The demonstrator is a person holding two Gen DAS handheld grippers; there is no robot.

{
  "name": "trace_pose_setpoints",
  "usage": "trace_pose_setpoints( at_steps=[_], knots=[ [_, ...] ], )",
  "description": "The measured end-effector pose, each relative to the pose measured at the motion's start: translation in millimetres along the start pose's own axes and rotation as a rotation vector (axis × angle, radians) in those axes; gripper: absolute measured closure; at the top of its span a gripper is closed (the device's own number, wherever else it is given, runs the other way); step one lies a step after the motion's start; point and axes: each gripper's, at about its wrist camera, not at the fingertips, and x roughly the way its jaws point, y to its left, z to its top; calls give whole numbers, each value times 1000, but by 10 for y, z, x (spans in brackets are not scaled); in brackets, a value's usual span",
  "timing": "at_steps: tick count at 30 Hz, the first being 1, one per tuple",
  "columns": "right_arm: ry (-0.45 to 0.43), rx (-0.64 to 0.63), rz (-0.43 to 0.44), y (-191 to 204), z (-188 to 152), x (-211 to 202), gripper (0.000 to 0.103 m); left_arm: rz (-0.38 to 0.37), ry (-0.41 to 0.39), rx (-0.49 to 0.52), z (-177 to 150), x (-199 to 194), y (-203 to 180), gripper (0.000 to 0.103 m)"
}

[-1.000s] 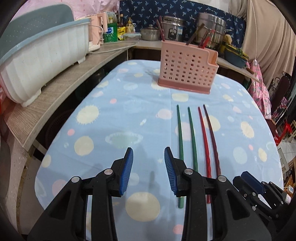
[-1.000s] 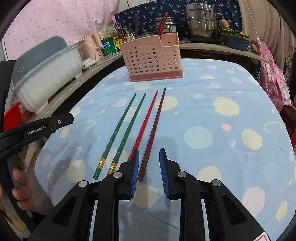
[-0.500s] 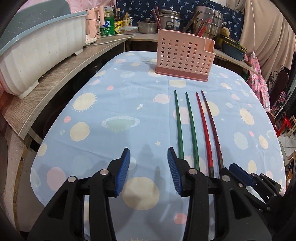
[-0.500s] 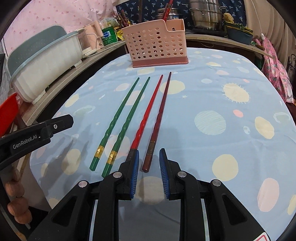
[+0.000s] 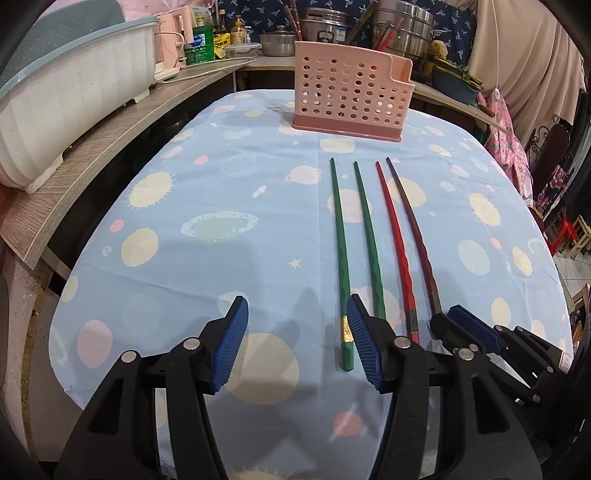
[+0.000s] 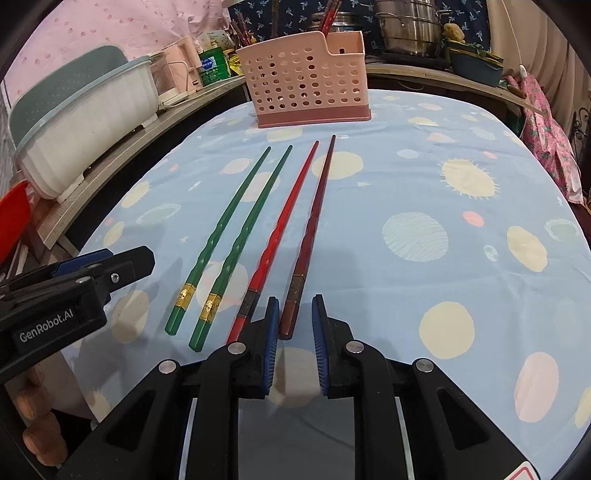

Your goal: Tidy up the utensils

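Note:
Four chopsticks lie side by side on the blue tablecloth (image 5: pixel 221 280), tips toward a pink perforated basket (image 5: pixel 351 99): two green chopsticks (image 5: pixel 341 240), a red chopstick (image 5: pixel 397 240) and a dark red chopstick (image 5: pixel 419 240). My left gripper (image 5: pixel 299 343) hangs over the near edge with its jaws opening. The leftmost green chopstick's butt end shows just inside its right finger, untouched. My right gripper (image 6: pixel 295 343) is closing. The butt end of the dark red chopstick (image 6: pixel 314 221) sits between its pads, with a gap on each side.
A white dish tub (image 5: pixel 66 96) sits on the wooden counter (image 5: pixel 110 136) at the left. Pots (image 5: pixel 399 33) and bottles crowd the back shelf behind the basket (image 6: pixel 306 81). A hand (image 6: pixel 37 424) holds the left gripper (image 6: pixel 74 277). Open cloth lies right of the chopsticks.
Both grippers have sunk toward the chopsticks' near ends. The left jaws have spread wider. The right jaws have narrowed, and the dark red chopstick's end now lies between them.

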Motion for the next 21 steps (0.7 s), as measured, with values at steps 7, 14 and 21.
trace_pose_setpoints(
  at_steps=[7, 14, 21],
  knots=[
    [-6, -5, -18, -40, -6, -2, 94, -11, 22, 22, -65, 70, -90, 50],
    [-7, 21, -13, -104, -20, -20, 96, -12, 39, 35, -117, 130, -135, 50],
    [-7, 30, -9, -135, -32, -33, 96, -11, 57, 41, -165, 199, -168, 50]
  ],
)
